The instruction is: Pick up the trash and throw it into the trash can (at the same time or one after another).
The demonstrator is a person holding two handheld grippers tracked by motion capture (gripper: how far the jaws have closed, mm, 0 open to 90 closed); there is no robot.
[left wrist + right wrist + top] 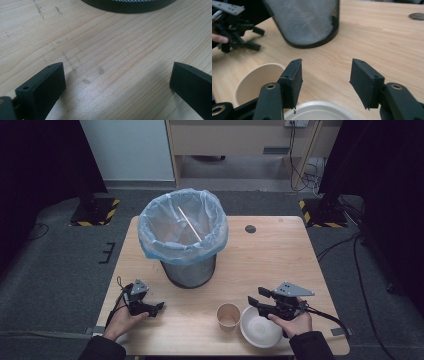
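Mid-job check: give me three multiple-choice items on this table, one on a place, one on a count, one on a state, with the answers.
1. Where does the tan paper cup stand?
A. inside the bin
B. just left of the white round bowl
C. by the table's far right corner

2. How many wooden sticks lie in the black mesh waste bin with the pale blue plastic liner?
A. none
B. one
C. three

3. How do the right gripper jaws stand?
A. apart, nothing between them
B. shut on the cup
C. shut on the bowl

Answers: 1 B, the cup sits beside the bowl at the near edge. 2 B, a single stick leans inside. 3 A, bare wooden table shows between the jaws.
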